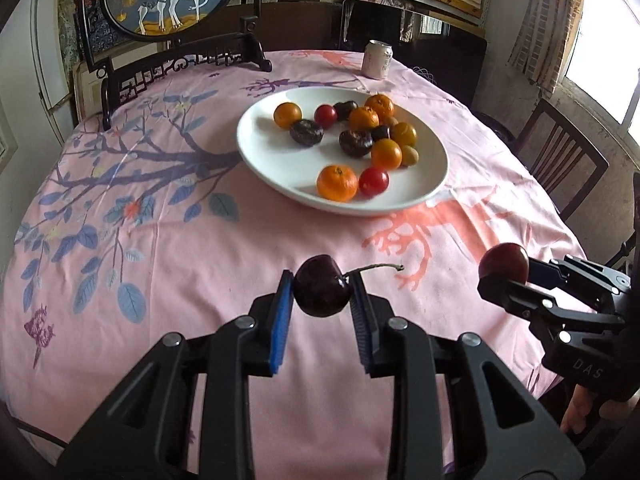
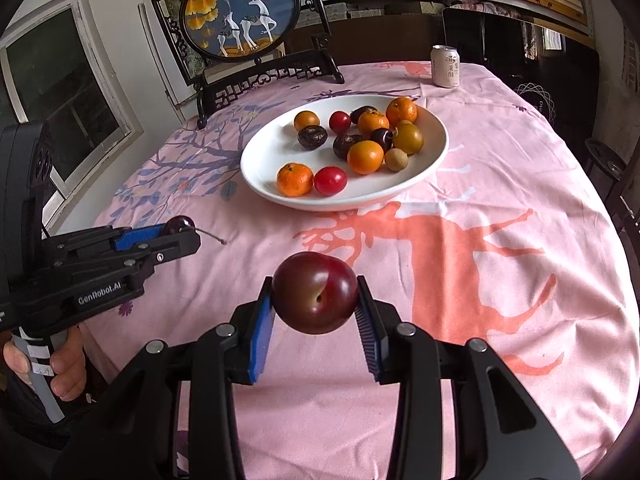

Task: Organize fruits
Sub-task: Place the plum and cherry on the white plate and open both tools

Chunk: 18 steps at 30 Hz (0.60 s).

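Above the near edge of the table (image 2: 500,184), a dark cherry (image 1: 322,290) is clamped between the blue pads of the left hand-held gripper (image 1: 320,292), its thin stem pointing off to the right. A round, dark red plum (image 2: 315,292) is gripped likewise by the right hand-held gripper (image 2: 316,300), with its stem dimple turned toward the camera. Both fruits are held clear of the pink printed cloth (image 1: 160,240).

The white plate (image 1: 264,152) lies further along the table and is already loaded with tangerines, small red fruits and dark wrinkled ones. The step in hand is judged to be the carrying of both fruits to that plate. Each fruit should be lowered into a bare part of the plate, such as the left half, and released only once it is close to the surface, so that rolling is limited. Grip pressure should be kept light: both skins are smooth, glossy and taut, and the flesh is likely soft. The ribbed pads offer friction, yet round shapes may slip if tilted. The two tools should be brought in one at a time to avoid a collision over the plate.
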### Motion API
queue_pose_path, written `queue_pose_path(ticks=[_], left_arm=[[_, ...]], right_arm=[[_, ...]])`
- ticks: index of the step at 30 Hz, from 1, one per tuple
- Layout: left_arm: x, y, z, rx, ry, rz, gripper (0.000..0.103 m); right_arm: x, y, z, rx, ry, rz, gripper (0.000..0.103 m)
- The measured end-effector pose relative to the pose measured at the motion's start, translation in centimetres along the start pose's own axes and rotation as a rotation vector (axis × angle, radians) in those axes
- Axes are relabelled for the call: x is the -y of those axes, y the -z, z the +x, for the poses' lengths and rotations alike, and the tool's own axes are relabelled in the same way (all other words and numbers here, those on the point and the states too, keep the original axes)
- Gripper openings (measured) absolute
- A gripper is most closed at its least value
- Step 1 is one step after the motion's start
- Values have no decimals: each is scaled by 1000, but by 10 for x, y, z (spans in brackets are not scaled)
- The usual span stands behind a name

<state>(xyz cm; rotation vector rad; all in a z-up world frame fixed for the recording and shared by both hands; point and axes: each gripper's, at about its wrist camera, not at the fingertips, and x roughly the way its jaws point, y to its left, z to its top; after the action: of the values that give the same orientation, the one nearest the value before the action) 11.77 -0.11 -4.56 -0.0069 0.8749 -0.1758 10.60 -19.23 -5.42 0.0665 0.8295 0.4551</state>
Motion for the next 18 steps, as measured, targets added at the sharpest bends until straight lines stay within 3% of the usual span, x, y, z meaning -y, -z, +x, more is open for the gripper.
queue_pose_path(ticks=[9,13,18], left_arm=[[-18,-113,86,-82,-90,-35,28],[-22,-131,119,-125,-101,-63,28],[-26,-141,134,-128,-106,-79,29]], right_arm=[[37,-93,60,10,99,3,39],[51,-120,96,-32,104,2,39],[44,-133,121,-43,78,-38,40]])
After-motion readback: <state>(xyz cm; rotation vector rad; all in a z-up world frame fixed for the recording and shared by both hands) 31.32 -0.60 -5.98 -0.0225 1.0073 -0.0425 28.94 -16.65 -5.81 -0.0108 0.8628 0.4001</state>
